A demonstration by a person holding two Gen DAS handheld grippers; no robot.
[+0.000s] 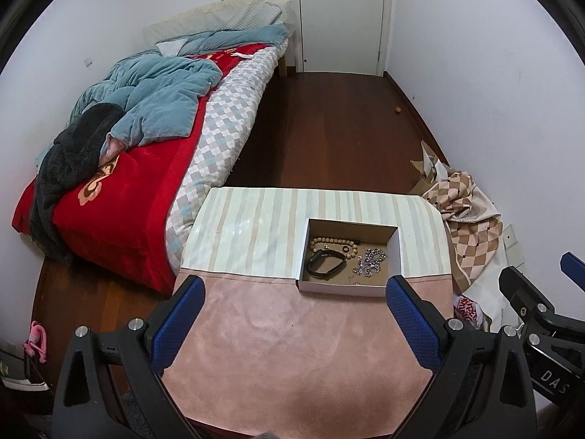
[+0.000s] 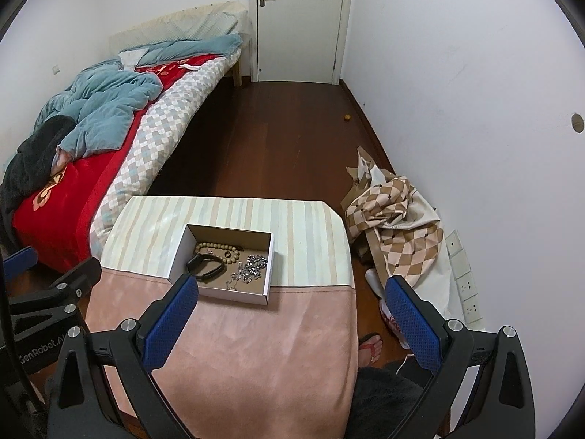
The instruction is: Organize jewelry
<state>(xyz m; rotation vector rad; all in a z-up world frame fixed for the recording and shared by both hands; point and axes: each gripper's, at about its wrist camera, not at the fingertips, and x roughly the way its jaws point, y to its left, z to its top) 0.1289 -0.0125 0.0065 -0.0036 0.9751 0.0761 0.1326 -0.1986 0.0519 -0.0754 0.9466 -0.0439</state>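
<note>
An open cardboard box [image 1: 350,256] sits on the table [image 1: 292,329], straddling the seam between striped cloth and pink cloth. Inside it lies all the jewelry: a string of tan beads [image 1: 331,244] along the wall at 12 o'clock, a black band [image 1: 326,261] coiled below it toward 7 o'clock, and a silver chain [image 1: 371,260] heaped at 3 o'clock. A small dark ring [image 1: 345,248] rests among the beads.

The left gripper [image 1: 294,320] hangs over the pink cloth with its blue pads spread wide — nothing is between them. Its right pad overlaps the box's near corner in the picture; whether they touch cannot be told. The right gripper [image 2: 294,320] is equally wide apart and empty, and its left pad overlaps the box [image 2: 223,263] at 7 o'clock.

The left view shows pink slippers [image 1: 36,342] on the floor at 9 o'clock, beside the bed [image 1: 128,190], and part of the right gripper at 3 o'clock. The right view alone shows a foot in a red sandal [image 2: 370,349] at 5 o'clock, wall sockets [image 2: 466,278] at 3 o'clock and a round hole [image 2: 577,123] in the wall. Both views show the checked cloth [image 2: 395,219] heaped by the wall, and a door [image 2: 301,18] at 12 o'clock.
</note>
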